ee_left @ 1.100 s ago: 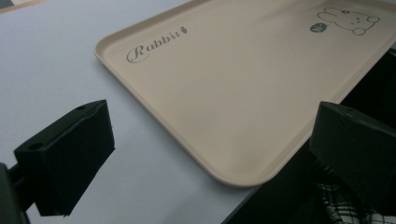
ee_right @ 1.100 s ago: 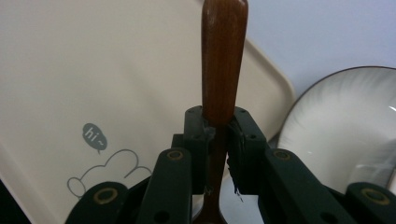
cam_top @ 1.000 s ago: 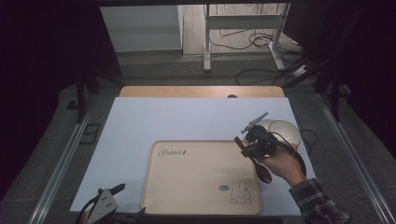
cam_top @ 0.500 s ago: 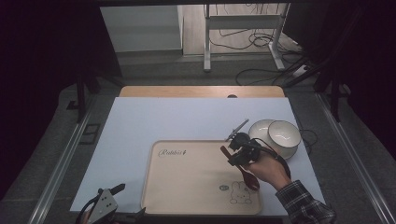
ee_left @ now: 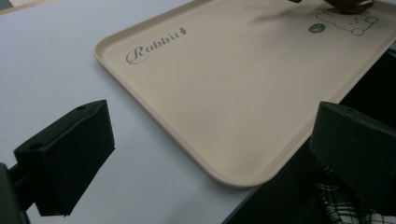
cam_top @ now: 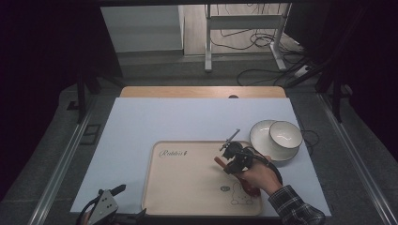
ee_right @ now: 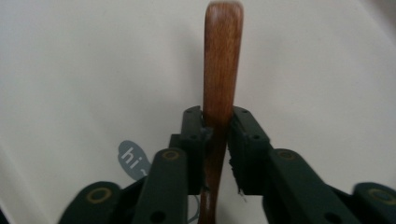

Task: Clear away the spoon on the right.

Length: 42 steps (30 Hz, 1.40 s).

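A wooden spoon (cam_top: 218,162) lies low over the beige rabbit-print tray (cam_top: 187,187), its handle pointing up-left and its bowl end under the person's right hand. My right gripper (cam_top: 224,161) holds it by the handle. In the right gripper view the brown handle (ee_right: 223,56) stands between the jaws of the right gripper (ee_right: 217,126); the jaws have just been opening a little, and the pads still lie against the wood. My left gripper (cam_top: 129,201) rests at the table's front left by the tray's corner. In its own view the left gripper (ee_left: 215,109) stands wide open around nothing.
A white bowl (cam_top: 285,133) sits on a white plate (cam_top: 260,138) just right of the tray's far corner. The tray lies on a pale blue mat (cam_top: 187,117) over the table. Cables trail on the floor behind.
My right hand has carried the spoon left and down, from beside the bowl to low over the tray's middle right. The left gripper has stayed put.
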Tool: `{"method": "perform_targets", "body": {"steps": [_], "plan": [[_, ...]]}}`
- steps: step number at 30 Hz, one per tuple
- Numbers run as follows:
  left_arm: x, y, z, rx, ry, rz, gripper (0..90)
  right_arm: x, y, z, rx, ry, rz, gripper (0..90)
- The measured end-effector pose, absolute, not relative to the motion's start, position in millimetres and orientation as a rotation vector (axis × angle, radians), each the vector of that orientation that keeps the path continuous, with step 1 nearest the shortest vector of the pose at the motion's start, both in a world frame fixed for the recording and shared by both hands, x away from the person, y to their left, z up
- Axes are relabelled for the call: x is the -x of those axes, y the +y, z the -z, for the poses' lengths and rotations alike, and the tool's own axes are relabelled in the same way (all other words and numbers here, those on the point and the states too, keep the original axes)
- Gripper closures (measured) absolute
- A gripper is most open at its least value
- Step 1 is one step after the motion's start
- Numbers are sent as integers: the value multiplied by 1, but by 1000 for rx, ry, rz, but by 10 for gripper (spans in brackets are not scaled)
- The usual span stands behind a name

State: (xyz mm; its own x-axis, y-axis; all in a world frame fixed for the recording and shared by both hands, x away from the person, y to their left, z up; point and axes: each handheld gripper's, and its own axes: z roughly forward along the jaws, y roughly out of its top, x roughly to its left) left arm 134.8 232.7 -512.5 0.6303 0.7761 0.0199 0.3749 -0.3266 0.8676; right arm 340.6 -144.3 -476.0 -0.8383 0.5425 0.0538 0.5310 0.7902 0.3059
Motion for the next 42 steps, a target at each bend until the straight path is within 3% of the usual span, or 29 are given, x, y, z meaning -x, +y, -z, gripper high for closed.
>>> {"method": "perform_targets", "body": {"steps": [14, 28, 38, 39, 42], "plan": [[-135, 232, 512, -1939, 908, -553, 0, -322, -157, 459, -840, 2806, -804, 593], [-134, 233, 512, -1934, 907, -557, 0, -294, -159, 470, -755, 2660, -939, 599], [-133, 233, 512, -1932, 901, -562, 0, -290, -167, 483, -770, 2681, -956, 761], [-134, 233, 512, -1933, 898, -563, 0, -290, -169, 488, -769, 2691, -954, 823], [-134, 233, 512, -1935, 895, -562, 0, -290, -171, 494, -767, 2696, -972, 885]]}}
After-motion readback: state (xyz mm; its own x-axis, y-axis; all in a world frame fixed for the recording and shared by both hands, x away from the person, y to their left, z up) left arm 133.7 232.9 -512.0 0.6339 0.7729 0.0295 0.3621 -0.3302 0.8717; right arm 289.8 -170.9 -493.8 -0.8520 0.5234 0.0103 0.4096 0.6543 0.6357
